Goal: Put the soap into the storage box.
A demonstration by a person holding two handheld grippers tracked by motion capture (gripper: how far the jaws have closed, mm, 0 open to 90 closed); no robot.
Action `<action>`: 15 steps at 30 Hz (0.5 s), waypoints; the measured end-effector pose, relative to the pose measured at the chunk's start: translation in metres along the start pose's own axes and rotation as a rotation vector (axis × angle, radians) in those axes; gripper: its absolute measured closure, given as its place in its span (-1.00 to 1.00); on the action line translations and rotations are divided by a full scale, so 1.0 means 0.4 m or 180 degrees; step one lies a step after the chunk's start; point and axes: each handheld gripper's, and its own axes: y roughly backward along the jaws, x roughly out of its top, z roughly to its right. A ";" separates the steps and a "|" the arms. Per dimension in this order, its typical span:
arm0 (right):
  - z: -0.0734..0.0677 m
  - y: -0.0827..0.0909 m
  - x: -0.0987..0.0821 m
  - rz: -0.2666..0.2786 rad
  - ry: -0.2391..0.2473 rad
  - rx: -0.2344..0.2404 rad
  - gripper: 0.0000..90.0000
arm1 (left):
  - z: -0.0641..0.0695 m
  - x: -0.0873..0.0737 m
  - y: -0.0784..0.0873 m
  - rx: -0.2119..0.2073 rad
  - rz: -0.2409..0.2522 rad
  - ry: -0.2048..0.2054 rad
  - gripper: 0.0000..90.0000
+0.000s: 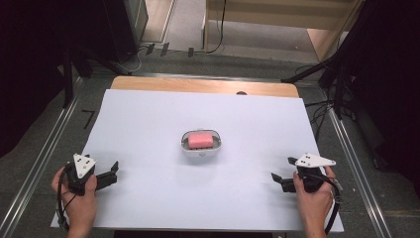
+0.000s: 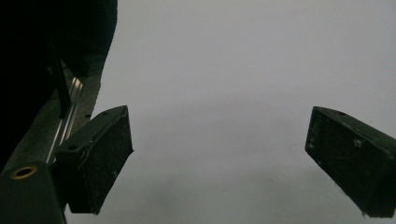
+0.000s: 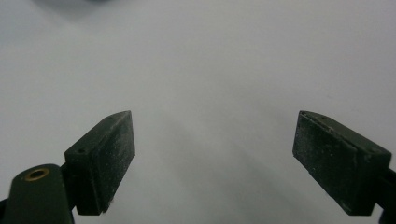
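A pink bar of soap [image 1: 199, 140] lies in a small white dish [image 1: 200, 151] at the middle of the white sheet. A hand holds my left gripper [image 1: 113, 174] near the sheet's front left corner, jaws pointing right toward the dish. In the left gripper view the left gripper [image 2: 219, 154] stands open over bare white sheet. My right gripper [image 1: 281, 168] rests near the front right, held by the other hand, jaws pointing left. The right gripper view shows the right gripper [image 3: 215, 154] open too, with nothing between its jaws. Both sit well away from the dish.
The white sheet [image 1: 148, 124] covers most of a wooden table [image 1: 198, 85]. Metal rails [image 1: 44, 153] run along both sides of the table. Dark stands and cables [image 1: 341, 84] crowd the floor behind and to the right.
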 end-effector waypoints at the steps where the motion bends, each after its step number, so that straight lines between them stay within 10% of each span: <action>1: 0.000 0.004 -0.007 0.0024 -0.0005 -0.0021 -0.69 | 0.000 0.000 0.000 -0.0001 0.0004 -0.0007 -0.82; 15: 0.029 0.087 -0.110 0.0315 -0.0363 -0.0248 -0.70 | 0.001 -0.001 0.001 -0.0004 0.0018 -0.0006 -0.82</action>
